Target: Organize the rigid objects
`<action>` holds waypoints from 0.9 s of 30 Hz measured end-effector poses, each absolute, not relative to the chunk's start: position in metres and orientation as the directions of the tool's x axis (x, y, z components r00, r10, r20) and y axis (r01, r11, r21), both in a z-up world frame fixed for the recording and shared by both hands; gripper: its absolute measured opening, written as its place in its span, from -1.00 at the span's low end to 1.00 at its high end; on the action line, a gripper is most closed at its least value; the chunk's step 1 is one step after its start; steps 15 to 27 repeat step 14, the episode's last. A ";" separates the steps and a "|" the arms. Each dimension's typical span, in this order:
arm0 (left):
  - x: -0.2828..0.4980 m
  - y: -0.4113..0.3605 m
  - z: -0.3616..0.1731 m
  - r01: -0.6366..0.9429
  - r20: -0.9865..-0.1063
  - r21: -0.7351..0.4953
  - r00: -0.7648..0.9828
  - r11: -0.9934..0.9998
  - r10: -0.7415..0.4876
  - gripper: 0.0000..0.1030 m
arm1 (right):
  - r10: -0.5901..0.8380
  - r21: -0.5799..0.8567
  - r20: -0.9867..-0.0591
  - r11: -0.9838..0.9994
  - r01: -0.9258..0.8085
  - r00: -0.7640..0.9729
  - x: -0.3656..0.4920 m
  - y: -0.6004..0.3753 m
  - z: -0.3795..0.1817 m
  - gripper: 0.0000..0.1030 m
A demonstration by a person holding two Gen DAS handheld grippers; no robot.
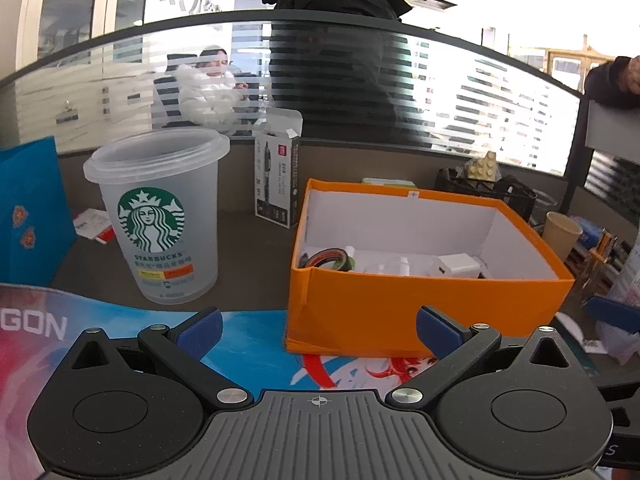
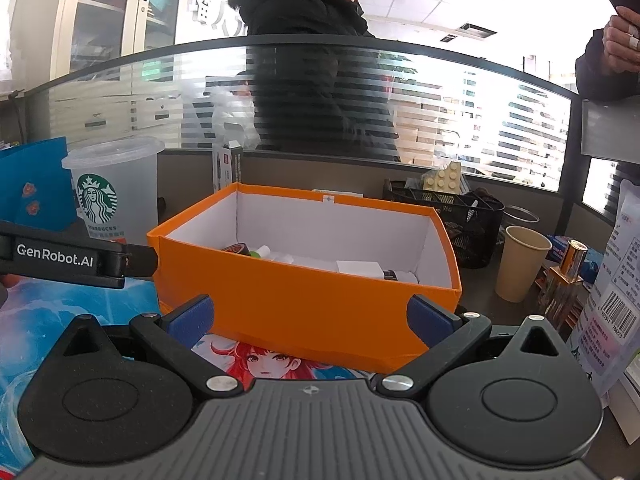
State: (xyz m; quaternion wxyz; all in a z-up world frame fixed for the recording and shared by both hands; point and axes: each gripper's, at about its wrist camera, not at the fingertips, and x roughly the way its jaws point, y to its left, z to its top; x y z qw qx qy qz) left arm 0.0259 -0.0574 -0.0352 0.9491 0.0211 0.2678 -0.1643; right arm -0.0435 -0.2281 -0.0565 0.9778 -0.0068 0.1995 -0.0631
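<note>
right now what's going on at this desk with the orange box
A person holds a two-finger claw in each hand, tidying rigid items into the orange box. Both the left claw and the right claw are open and hold nothing, hovering just in front of the box. A roll of tape and a white charger lie inside it, among other small white pieces. A Starbucks cup stands to its left on the desk, untouched.
</note>
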 end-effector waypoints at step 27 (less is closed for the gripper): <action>0.014 -0.048 -0.032 0.176 -0.458 -0.038 0.872 0.984 -0.173 1.00 | -0.125 -0.040 -0.399 0.992 0.120 0.908 -0.043 -0.227 -0.059 1.00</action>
